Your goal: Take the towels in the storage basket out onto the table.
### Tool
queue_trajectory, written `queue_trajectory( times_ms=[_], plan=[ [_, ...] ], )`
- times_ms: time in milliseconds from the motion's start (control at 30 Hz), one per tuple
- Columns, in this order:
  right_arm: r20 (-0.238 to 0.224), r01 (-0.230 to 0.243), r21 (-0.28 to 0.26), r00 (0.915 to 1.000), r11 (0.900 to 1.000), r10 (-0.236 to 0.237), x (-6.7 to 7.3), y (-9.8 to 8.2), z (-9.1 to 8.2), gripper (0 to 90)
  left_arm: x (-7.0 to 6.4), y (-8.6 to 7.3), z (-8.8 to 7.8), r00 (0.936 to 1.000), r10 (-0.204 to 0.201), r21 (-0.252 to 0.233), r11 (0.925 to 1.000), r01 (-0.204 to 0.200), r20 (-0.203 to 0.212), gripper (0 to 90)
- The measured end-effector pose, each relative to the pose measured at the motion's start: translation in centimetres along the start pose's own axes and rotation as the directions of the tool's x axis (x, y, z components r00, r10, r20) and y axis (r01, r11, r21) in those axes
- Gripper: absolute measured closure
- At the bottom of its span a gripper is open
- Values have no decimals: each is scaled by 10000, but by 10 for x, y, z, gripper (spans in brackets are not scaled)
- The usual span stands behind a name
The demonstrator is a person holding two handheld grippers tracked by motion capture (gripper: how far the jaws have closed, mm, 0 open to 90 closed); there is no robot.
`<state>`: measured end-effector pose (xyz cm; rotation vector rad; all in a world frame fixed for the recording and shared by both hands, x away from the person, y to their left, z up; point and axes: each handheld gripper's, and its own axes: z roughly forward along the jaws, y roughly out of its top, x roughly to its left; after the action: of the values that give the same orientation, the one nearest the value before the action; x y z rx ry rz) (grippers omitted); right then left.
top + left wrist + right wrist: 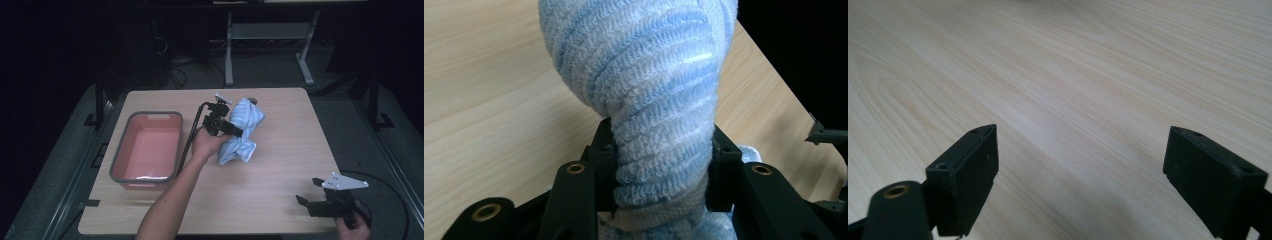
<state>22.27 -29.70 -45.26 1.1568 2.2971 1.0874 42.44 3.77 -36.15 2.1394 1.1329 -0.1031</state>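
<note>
Spanning the middle of a dim room with dark flooring and cables, a light wooden table (270, 200) carries everything. Left of the towel, near the table's left edge, a grey-rimmed pink tub (148, 147) sits with nothing visible inside. The blue-and-white striped towel (241, 131), bunched into a roll, lies just right of the tub, its long axis running from near-left to far-right. The left gripper (238, 131) is clenched on the towel's middle. Well right of the towel, the right gripper (308, 191) rests with jaws spread
</note>
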Motion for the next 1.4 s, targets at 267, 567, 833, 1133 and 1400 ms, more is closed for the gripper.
queue_trajectory(
  times_ms=[267, 567, 833, 1133, 1400],
  plan=[
    [10, -37, 23, 10000, 10000, 37, -1, 0, 2, 139, -3, 0, 13, 9999, -72, -35, 10000, 72, -83, 582],
    [15, -41, 30, 10000, 10000, 41, -2, 0, 2, 139, -5, -1, 27, 9999, -130, 82, 9999, 130, -97, 581],
    [-11, -5, 52, 10000, 10000, 5, -1, 1, 3, 139, -6, -7, 45, 9995, -293, 120, 9995, 294, -95, 572],
    [22, -75, 30, 10000, 10000, 75, -1, -1, 3, 139, -4, -12, 53, 9995, -323, 222, 9992, 324, -11, 561],
    [-30, 66, 110, 10000, 9999, -65, 3, 2, 8, 139, -5, -19, 59, 9994, -279, 185, 9994, 283, -182, 519]
  ],
)
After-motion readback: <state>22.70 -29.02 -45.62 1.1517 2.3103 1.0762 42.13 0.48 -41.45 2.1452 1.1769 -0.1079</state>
